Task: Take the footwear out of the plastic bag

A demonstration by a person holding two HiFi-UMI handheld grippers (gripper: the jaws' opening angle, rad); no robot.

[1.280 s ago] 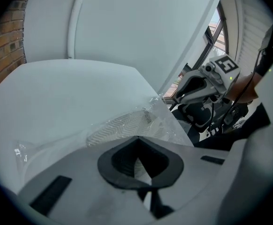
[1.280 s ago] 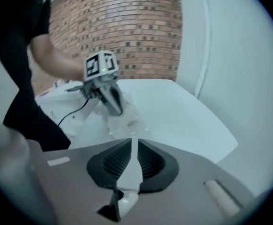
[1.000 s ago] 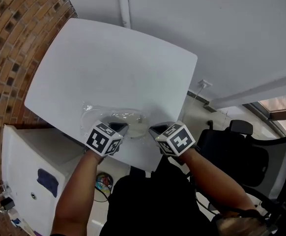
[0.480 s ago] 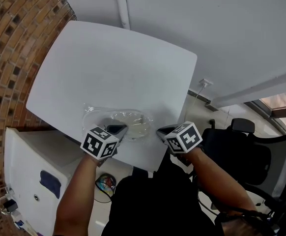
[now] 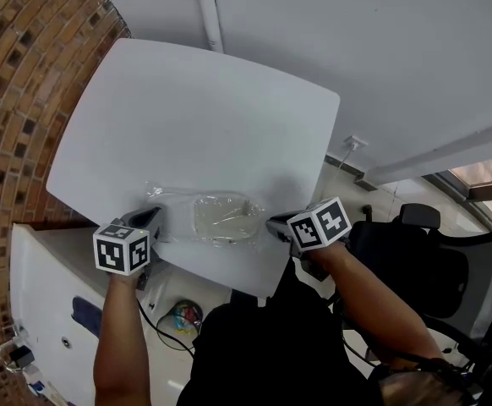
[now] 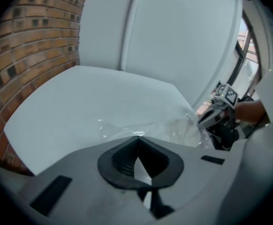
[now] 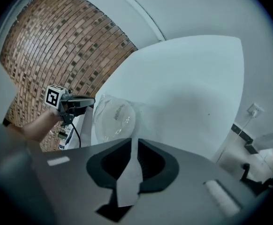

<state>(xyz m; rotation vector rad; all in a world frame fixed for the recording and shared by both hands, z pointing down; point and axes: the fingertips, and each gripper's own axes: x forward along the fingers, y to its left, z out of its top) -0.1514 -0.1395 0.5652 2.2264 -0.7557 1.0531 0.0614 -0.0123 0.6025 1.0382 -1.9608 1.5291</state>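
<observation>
A clear plastic bag lies near the front edge of the white table, with pale flat footwear inside its right part. My left gripper is at the bag's left end, jaws shut on the film, which stretches from the tips toward the other gripper. My right gripper sits at the bag's right end. Its jaws have just been opening and show a narrow gap. No film shows between them. The bagged footwear lies just beyond the tips.
A brick wall runs along the left. A white cabinet stands under the table's left corner, with cables and a colourful object on the floor. A black office chair is at the right.
My left gripper has swung left from the middle of the bag to its left end, drawing the film out flat. The right gripper has rolled a little and stayed in place.
</observation>
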